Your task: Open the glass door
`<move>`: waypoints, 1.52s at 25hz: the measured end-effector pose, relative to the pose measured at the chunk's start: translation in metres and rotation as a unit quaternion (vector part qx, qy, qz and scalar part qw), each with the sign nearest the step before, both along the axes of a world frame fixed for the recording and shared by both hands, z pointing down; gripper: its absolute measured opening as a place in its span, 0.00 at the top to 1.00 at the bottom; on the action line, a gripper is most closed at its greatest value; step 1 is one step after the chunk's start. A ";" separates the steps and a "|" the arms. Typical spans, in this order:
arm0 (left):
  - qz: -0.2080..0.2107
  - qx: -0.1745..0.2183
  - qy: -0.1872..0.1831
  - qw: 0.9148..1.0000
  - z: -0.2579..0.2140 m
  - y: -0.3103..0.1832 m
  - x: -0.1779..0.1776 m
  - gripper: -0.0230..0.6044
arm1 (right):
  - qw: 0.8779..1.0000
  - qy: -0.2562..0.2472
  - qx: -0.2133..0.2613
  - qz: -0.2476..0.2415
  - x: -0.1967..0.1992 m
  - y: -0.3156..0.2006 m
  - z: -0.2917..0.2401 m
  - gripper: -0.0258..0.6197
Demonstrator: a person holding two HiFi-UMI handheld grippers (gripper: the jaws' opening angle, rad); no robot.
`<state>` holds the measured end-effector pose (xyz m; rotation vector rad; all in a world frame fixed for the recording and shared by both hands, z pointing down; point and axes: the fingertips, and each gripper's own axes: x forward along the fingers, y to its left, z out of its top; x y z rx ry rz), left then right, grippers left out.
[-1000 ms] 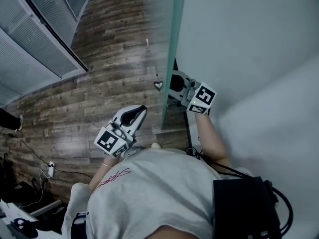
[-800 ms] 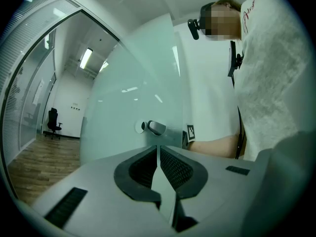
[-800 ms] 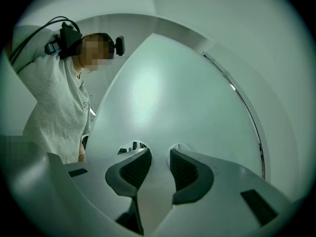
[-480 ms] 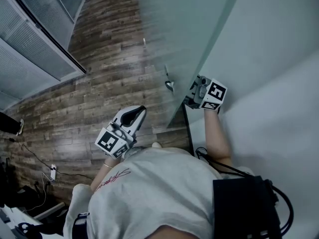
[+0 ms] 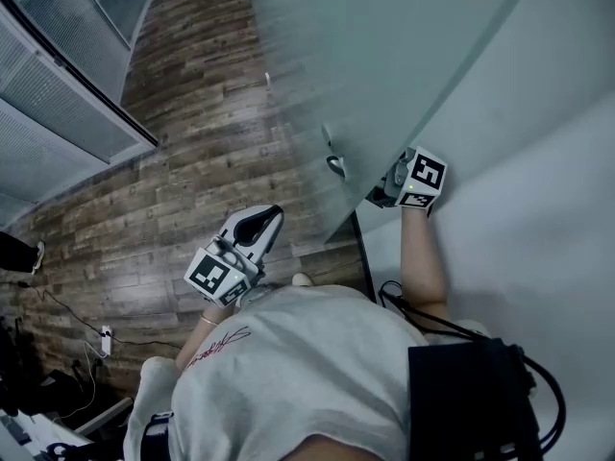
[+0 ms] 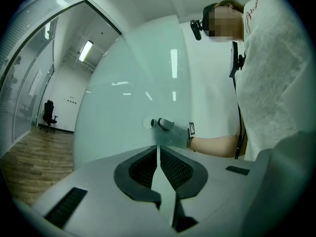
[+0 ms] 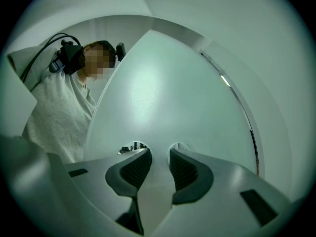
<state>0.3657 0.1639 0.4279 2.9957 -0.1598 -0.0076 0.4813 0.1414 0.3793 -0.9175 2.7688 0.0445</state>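
Observation:
The frosted glass door (image 5: 384,56) stands partly swung open. Its metal handle (image 5: 333,164) sticks out on my side near the door's edge. My right gripper (image 5: 381,193) reaches round that edge on the far side and is shut on the door handle (image 7: 160,149), jaws closing, with the glass (image 7: 163,98) right behind its pads. In the left gripper view the handle (image 6: 158,124) and right gripper (image 6: 173,134) show at the door (image 6: 133,98). My left gripper (image 5: 272,213) hangs level over the floor, shut and holding nothing, away from the door.
Dark wooden floor (image 5: 192,133) lies beyond the door. A glass partition with blinds (image 5: 48,104) runs along the left. A white wall (image 5: 538,209) stands close on the right. Cables (image 5: 86,325) lie at lower left. An office chair (image 6: 48,115) stands far off.
The door has swung further open, its edge sweeping to the right in the head view. The right gripper went right with the handle. The left gripper stayed put.

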 end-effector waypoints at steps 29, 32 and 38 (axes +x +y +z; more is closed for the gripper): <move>0.107 0.013 0.009 0.994 -0.007 -0.030 -0.013 0.91 | 0.964 0.054 -0.010 0.261 0.030 0.068 -0.001 0.90; 0.131 0.016 0.015 0.991 -0.008 -0.027 -0.025 0.91 | 0.955 0.047 -0.013 0.292 0.015 0.089 -0.004 0.91; 0.164 0.008 0.010 0.986 -0.002 -0.025 -0.043 0.91 | 0.949 0.034 -0.016 0.314 -0.022 0.115 -0.003 0.92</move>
